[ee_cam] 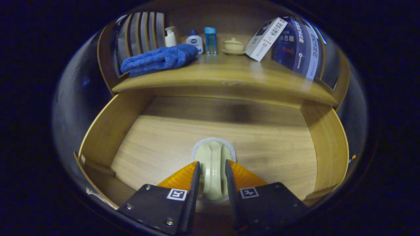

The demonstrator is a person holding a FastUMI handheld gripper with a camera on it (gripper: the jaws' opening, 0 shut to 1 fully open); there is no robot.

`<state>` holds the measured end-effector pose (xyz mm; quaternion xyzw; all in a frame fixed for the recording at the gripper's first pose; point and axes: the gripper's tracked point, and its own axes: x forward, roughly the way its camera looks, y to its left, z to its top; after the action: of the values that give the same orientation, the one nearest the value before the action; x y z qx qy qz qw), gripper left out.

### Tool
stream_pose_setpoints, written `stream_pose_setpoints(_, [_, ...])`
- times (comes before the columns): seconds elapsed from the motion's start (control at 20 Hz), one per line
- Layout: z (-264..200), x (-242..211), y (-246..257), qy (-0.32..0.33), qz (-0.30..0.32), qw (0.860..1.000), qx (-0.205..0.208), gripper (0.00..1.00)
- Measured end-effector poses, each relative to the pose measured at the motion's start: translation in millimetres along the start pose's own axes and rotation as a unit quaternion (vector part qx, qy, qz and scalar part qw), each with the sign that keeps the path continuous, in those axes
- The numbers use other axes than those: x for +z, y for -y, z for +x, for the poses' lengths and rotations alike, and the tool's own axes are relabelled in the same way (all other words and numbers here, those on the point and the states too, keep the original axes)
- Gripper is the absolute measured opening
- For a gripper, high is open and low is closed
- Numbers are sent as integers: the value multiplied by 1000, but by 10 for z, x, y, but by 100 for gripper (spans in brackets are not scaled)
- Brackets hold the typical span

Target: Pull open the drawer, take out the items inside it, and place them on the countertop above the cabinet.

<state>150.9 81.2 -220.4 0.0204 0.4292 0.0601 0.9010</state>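
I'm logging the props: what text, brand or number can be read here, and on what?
White box: printed characters, too blurred to read.
Blue books: spine characters, too warped to read.
White bottle: dark logo, too small to read.
Tongs, closed on the pale cup in the drawer: square markers, no words.

Cup in open drawer between tongs, towel on countertop

Pale green cup, blue towel, tan wood-grain drawer.
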Motion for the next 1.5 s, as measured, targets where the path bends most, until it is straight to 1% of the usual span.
stream_pose_setpoints(0.15, [-17,-28,-13,-8,-3,1000,3,44])
stream_pose_setpoints(0.25, [21,53,0,9,-2,1000,4,44])
stream_pose_setpoints(0.35, [1,25,-17,7,12,1000,4,17])
stream_pose_setpoints(0.55, [5,50,2,20,7,1000,3,17])
stream_pose_setpoints(0.65, [-11,60,-27,29,22,999,15,18])
stream_pose_setpoints(0.8, [-41,82,-10,44,52,997,21,17])
stream_pose_setpoints(1.0, [-192,200,22,74,57,996,16,17])
stream_pose_setpoints(1.25, [-507,542,8,121,61,991,23,17])
stream_pose_setpoints(1.5, [-860,995,-37,178,67,981,34,17])
